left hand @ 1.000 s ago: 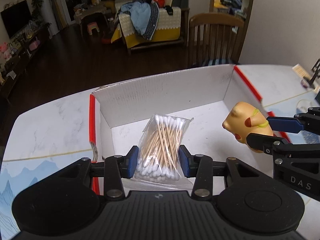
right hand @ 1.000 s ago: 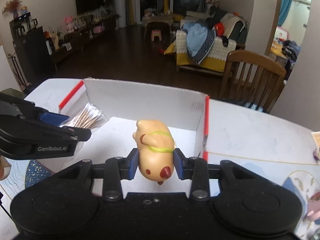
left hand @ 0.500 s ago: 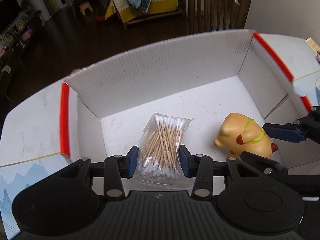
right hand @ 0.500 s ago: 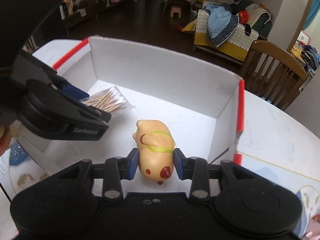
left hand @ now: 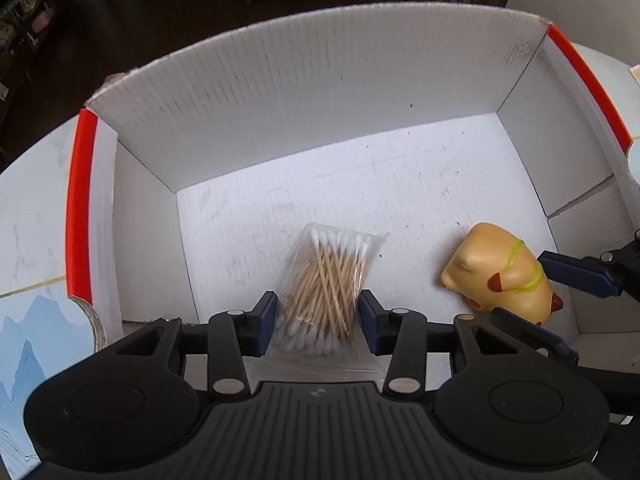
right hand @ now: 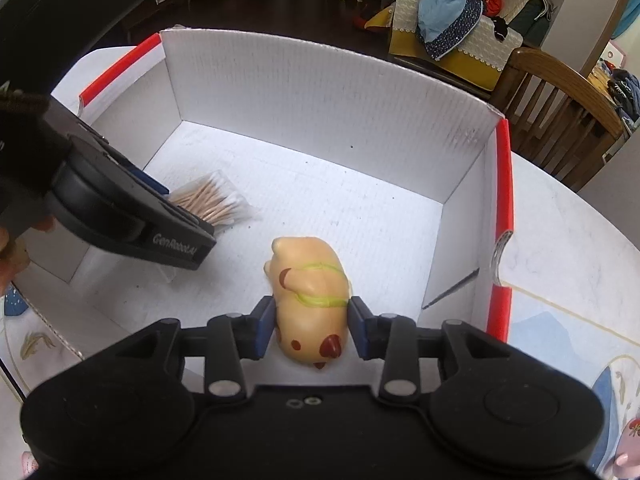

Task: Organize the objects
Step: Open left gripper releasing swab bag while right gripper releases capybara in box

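A white cardboard box (left hand: 280, 80) with red-edged flaps stands open on the table. My left gripper (left hand: 317, 320) is shut on a clear bag of cotton swabs (left hand: 328, 276), low over the box floor near its front left. My right gripper (right hand: 312, 320) holds a tan squishy animal toy (right hand: 308, 280) with a green band, down by the floor at the front right. Its jaws are opening, and the pads still touch the toy's sides. The right wrist view also shows the left gripper (right hand: 190, 216) and the bag (right hand: 216, 200) inside the box (right hand: 320, 92).
The box sits on a white marble table (right hand: 560, 240) with a patterned mat (left hand: 24, 340) under its front. A wooden chair (right hand: 560, 100) stands behind the table on the right. A hand (right hand: 8, 248) shows at the left edge.
Both grippers have sunk into the box and tipped further down. The bag and the toy have come down with them, close to the box floor.
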Available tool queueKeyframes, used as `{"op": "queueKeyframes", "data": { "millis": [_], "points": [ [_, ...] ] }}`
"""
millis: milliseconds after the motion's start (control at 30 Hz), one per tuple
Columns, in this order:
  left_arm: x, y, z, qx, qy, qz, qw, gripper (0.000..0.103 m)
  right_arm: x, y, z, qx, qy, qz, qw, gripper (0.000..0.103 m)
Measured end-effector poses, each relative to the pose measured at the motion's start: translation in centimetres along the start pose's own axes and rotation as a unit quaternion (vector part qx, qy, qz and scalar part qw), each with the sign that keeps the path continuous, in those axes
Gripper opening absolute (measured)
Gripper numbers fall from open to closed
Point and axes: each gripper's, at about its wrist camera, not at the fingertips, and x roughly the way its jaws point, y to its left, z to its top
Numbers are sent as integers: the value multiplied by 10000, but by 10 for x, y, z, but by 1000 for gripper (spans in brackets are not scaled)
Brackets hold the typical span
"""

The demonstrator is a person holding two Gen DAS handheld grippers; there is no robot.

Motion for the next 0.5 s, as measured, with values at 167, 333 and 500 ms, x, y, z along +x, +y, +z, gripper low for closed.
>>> {"op": "queueKeyframes", "data": {
  "millis": [167,333,500],
  "points": [
    [-2,-5,0,139,-48,30,9999,63,1,-3,0,83,22,46,10000,45],
    [-13,-5,-3,116,-288,38,9995,64,-6,-3,-1,183,-90,193,9996,53],
    [-30,0,-8,-4,-533,-121,9985,64,-23,-3,-2,171,-260,183,9993,54]
  ]
}}
